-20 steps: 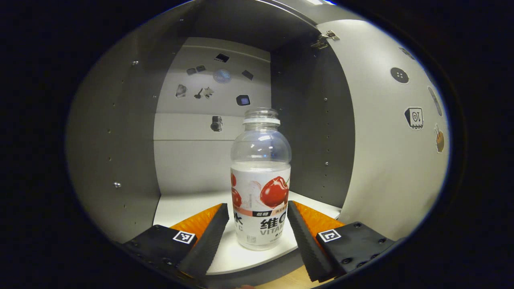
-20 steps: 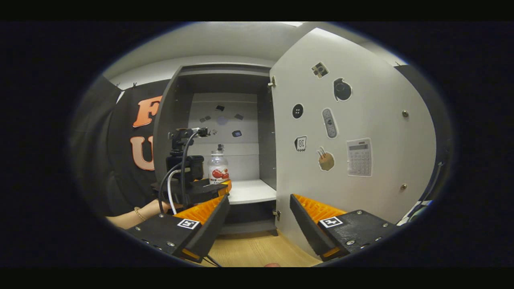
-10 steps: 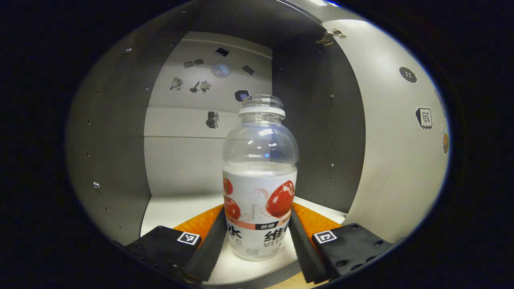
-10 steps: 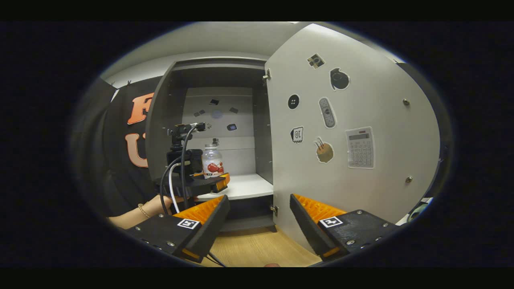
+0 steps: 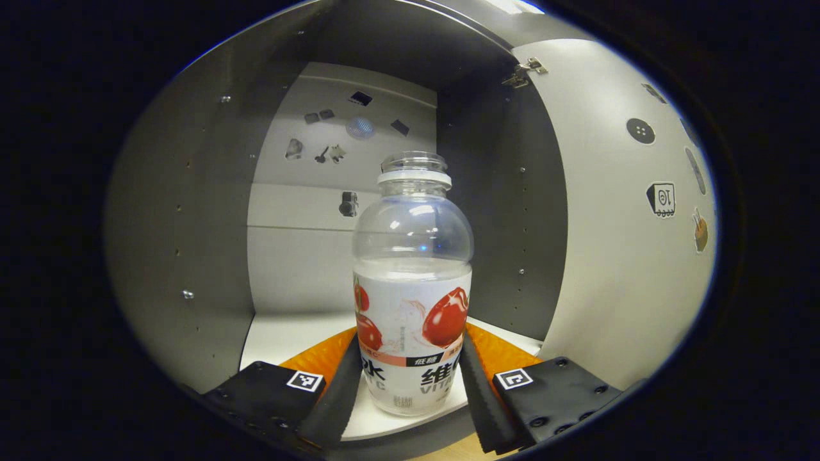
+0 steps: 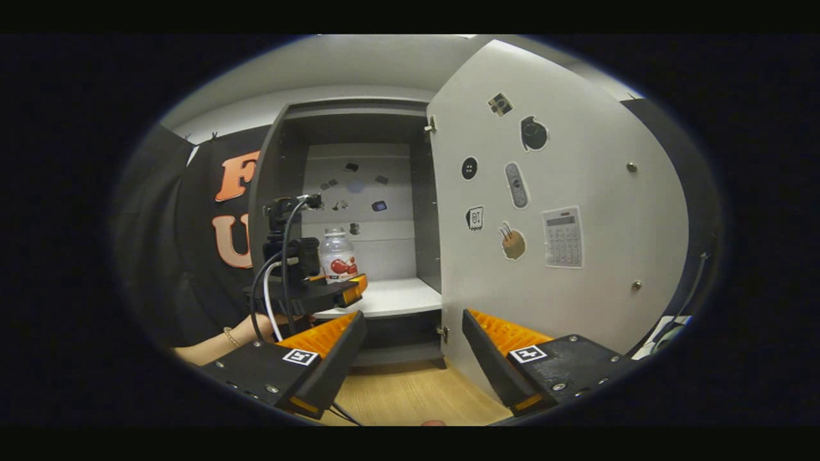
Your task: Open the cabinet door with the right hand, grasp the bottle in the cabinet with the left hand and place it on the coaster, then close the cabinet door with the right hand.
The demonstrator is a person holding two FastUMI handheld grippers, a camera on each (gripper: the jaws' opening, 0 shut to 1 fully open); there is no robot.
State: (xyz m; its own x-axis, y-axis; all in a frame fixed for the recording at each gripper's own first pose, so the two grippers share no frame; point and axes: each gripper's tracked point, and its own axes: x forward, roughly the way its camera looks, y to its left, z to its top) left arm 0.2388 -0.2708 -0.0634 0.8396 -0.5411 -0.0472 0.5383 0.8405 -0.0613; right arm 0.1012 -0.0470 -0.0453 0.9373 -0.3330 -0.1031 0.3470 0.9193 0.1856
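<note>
Cabinet door (image 6: 557,192) already open. Left gripper (image 5: 410,384) has its jaws closed on the bottle (image 5: 411,301), which stands upright near the shelf's (image 5: 288,336) front edge. Right gripper (image 6: 413,349) hangs apart, jaws wide, holding nothing. Left to do: lift out, set on coaster, close door.

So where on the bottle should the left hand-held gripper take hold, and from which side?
On the straight labelled lower body of the bottle, coming in level from the cabinet's open front. The bottle stands upright on the shelf, and its domed shoulder and narrow neck offer poorer purchase. The left hand-held gripper already flanks that part.
</note>
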